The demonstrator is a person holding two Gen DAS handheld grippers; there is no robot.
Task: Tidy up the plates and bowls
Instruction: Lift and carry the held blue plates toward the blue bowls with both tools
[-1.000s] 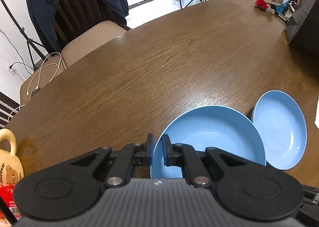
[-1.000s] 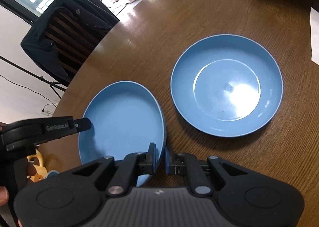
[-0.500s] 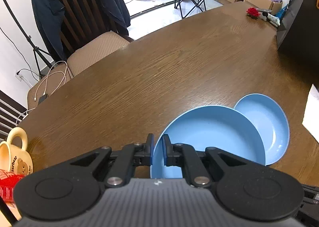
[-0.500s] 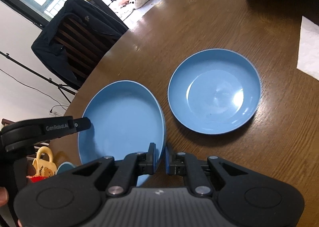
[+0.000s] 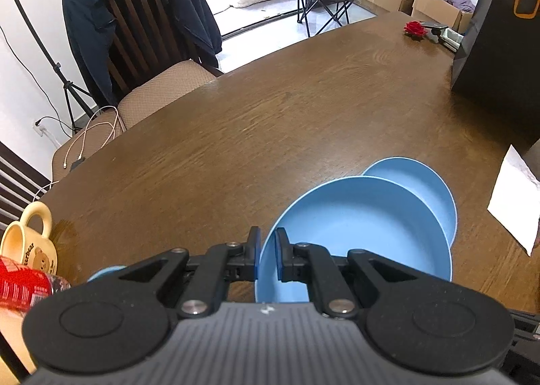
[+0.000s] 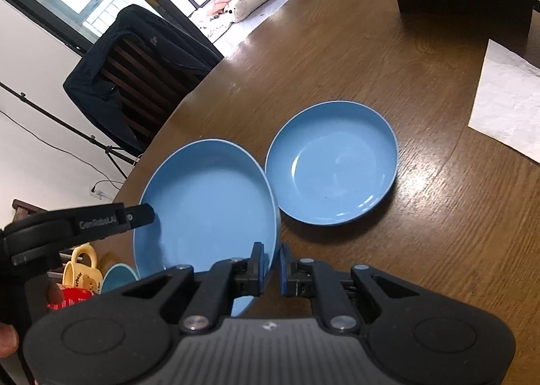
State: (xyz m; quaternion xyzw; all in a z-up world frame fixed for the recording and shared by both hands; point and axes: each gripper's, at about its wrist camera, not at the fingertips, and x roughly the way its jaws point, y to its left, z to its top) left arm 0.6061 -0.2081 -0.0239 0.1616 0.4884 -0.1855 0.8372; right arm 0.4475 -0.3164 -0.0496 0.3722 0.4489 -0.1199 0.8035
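Both grippers hold one large blue plate [image 5: 354,226] [image 6: 209,202] above the wooden table [image 5: 270,114]. My left gripper [image 5: 267,251] is shut on the plate's left rim. In the right wrist view my right gripper [image 6: 271,265] is shut on the plate's near right rim, and the left gripper [image 6: 135,216] shows at the plate's far left edge. A second blue plate [image 6: 330,162] rests on the table just right of the held one. In the left wrist view this second plate [image 5: 422,189] is partly hidden behind the lifted one.
A cream bear mug [image 5: 27,243] and a red patterned item [image 5: 20,287] stand at the table's left end, with a small blue dish [image 6: 119,278] by them. White paper [image 6: 509,104] lies at the right. A black box [image 5: 499,47] and a red rose [image 5: 415,28] sit farther back. A chair with a dark jacket [image 5: 135,23] stands beyond the edge.
Both grippers have risen with the blue plate and drawn back; the table and the resting plate look smaller and farther off, and more of the room shows.
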